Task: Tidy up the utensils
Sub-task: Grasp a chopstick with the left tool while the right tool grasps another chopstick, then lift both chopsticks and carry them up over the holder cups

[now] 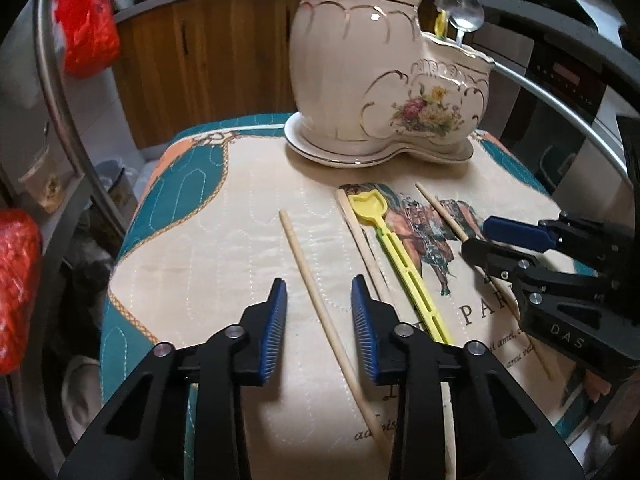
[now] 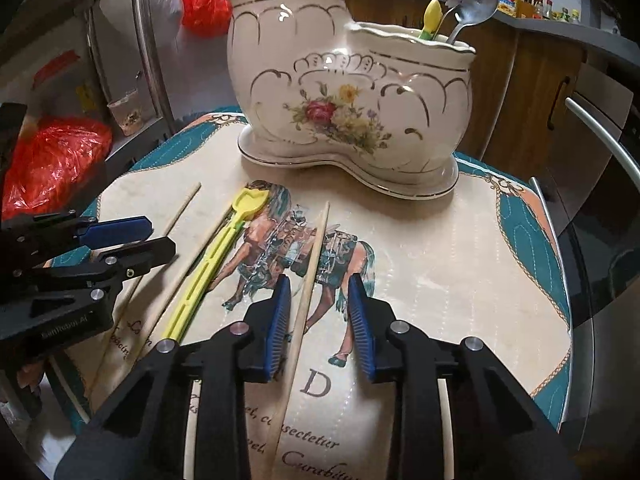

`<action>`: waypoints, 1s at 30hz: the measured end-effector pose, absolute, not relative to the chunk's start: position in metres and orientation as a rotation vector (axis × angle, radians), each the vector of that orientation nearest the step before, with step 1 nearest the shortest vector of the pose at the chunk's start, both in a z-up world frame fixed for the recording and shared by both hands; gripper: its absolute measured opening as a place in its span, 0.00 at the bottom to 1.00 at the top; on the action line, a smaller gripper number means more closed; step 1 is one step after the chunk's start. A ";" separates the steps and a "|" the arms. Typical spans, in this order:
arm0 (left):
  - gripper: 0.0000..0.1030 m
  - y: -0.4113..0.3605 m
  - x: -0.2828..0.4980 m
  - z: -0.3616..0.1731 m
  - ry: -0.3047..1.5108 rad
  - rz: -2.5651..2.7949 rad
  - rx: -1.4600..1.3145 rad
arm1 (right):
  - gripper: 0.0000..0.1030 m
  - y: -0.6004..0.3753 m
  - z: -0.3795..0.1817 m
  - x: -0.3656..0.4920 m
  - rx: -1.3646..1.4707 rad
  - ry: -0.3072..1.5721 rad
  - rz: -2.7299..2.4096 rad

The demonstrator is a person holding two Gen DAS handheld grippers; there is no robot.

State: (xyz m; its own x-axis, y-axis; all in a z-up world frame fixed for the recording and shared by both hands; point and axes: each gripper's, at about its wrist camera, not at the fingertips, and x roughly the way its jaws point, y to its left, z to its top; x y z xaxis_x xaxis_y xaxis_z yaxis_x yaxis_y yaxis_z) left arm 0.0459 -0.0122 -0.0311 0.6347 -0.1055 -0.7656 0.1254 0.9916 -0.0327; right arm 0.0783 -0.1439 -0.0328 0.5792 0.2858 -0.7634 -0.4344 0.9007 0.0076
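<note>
Both claws are wide apart right now, nothing clamped in either. The left claw (image 1: 319,312) has a wooden chopstick (image 1: 320,308) lying right between its blue pads, flat on the surface (image 1: 224,240). Just to the right of that claw is another chopstick (image 1: 360,240), with a yellow plastic scoop (image 1: 394,256) beside it, bowl end pointing away.

The right claw (image 2: 320,312) is straddling its own chopstick (image 2: 308,280), which runs straight out ahead between the pads over the horse print on the quilted mat (image 2: 460,260). The pads aren't touching it as far as I can see.

Further out, straight ahead of both claws, sits the cream ceramic utensil holder (image 2: 348,92) with the flower decal. Its taller compartment looks empty from here; the shorter one has a metal spoon (image 2: 476,4) and a yellow utensil (image 2: 432,16) sticking up.
</note>
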 end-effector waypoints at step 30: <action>0.06 -0.012 0.061 -0.034 0.849 -0.157 0.066 | 0.05 -0.151 -0.030 0.094 -0.107 0.883 0.511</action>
State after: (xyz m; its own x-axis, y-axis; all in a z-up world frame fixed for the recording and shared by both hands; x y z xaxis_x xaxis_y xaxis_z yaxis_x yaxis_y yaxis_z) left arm 0.0607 -0.0116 -0.0337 0.6498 -0.1119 -0.7518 0.1644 0.9864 -0.0047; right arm 0.0945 -0.1509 -0.0302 0.5232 0.3831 -0.7613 -0.4693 0.8751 0.1179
